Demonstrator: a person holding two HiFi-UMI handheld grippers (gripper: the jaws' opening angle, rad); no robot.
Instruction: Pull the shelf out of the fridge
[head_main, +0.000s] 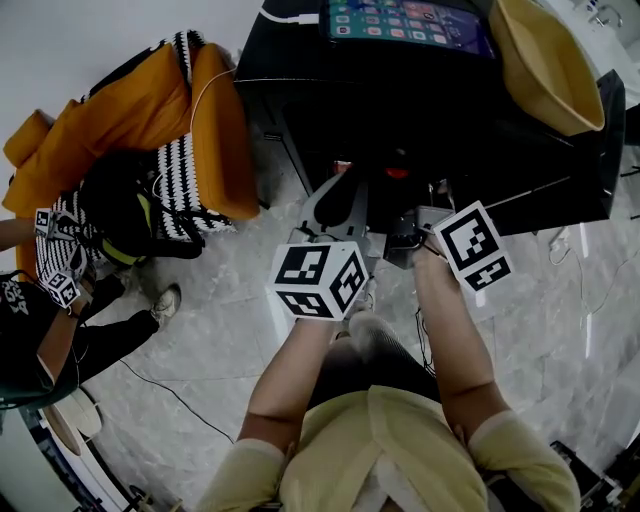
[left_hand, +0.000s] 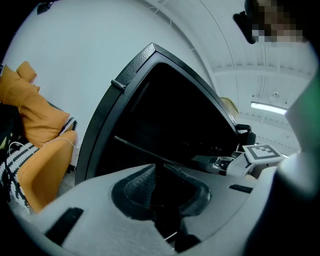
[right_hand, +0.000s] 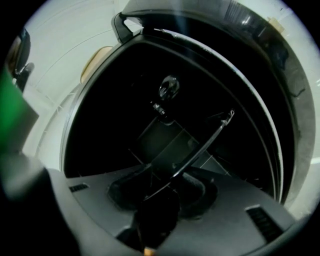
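Right gripper (right_hand: 167, 182) fingers clamped on shelf (right_hand: 176, 146) edge, left gripper (left_hand: 159, 174) seemingly likewise

Left hand-held gripper (left_hand: 158, 172), right hand-held gripper (right_hand: 167, 187) clamped; forearms (head_main: 290, 380) outstretched.

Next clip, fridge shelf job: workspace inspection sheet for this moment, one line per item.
Surface: marble floor; no table seen.
Job's things: black fridge open; glass shelf tilted in its mouth.
Clutter: tablet and yellow bowl on the fridge top.
Grippers: left gripper and right gripper each shut on the shelf's edge.
Cables: black cable across the floor.
Surroundings: orange chair; another person at left.
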